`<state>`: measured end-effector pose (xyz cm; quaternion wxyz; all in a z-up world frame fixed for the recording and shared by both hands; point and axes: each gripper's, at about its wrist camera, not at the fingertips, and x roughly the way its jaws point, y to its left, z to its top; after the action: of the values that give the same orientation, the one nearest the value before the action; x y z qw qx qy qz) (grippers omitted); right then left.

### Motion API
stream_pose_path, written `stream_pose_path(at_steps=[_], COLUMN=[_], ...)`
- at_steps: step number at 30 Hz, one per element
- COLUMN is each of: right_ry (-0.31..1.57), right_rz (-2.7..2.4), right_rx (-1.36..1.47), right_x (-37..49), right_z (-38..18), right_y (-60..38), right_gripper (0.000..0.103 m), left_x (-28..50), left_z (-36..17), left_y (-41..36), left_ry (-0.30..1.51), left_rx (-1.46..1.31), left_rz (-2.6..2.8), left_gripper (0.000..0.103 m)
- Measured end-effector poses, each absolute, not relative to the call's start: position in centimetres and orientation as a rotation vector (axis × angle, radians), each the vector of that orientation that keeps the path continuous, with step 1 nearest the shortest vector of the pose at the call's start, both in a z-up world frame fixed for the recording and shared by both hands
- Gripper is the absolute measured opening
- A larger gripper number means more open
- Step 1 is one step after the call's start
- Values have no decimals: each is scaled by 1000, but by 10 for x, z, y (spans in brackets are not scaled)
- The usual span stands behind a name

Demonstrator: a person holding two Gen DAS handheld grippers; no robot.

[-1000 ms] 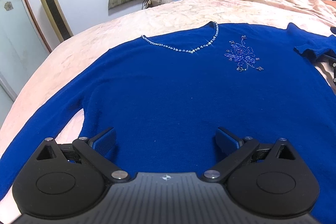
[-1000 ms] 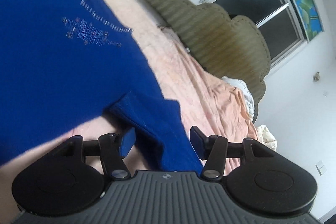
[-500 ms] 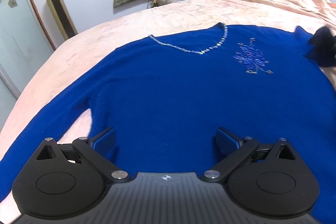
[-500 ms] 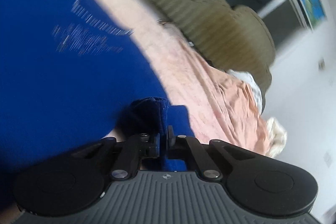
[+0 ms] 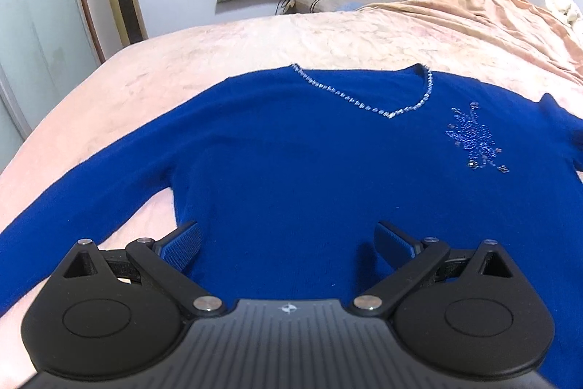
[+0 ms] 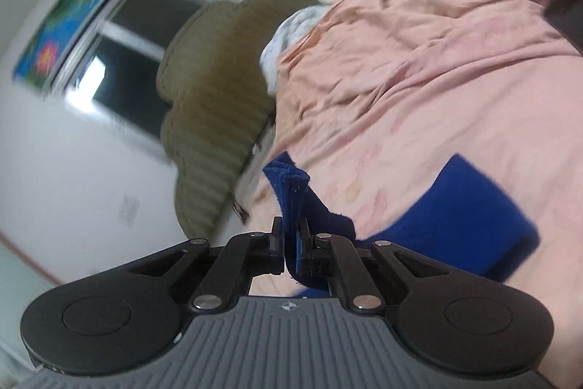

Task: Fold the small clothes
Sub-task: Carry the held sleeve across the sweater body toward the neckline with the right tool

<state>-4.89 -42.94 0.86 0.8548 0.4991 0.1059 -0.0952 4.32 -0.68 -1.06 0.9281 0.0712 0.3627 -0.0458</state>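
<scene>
I'm clamping the sleeve cuff (image 6: 291, 188) in my right gripper (image 6: 290, 243), carrying it left across the sweater (image 5: 309, 170); left gripper (image 5: 288, 243) hanging released, ready to pin.

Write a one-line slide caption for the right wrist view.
Right gripper shut on the blue sweater's cuff, lifted above the pink bedspread.

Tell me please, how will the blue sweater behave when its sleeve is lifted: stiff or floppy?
Probably floppy: the blue sweater is soft knit lying flat on the bed, and its cuff bunches where the right gripper pinches it. The body likely drags behind. The beaded neckline may snag.
</scene>
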Motion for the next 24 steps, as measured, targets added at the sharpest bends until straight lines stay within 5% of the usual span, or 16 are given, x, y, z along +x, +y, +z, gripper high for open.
stream_pose_path(at_steps=[24], right_ry=[543], right_rz=[-63], right_rx=[496], right_x=[39], right_z=[15], right_y=[-237], right_gripper=[9], left_x=[39], left_z=[-22], left_y=[5], left_ry=[710], left_rx=[196], left_rz=[-98], left_gripper=[102])
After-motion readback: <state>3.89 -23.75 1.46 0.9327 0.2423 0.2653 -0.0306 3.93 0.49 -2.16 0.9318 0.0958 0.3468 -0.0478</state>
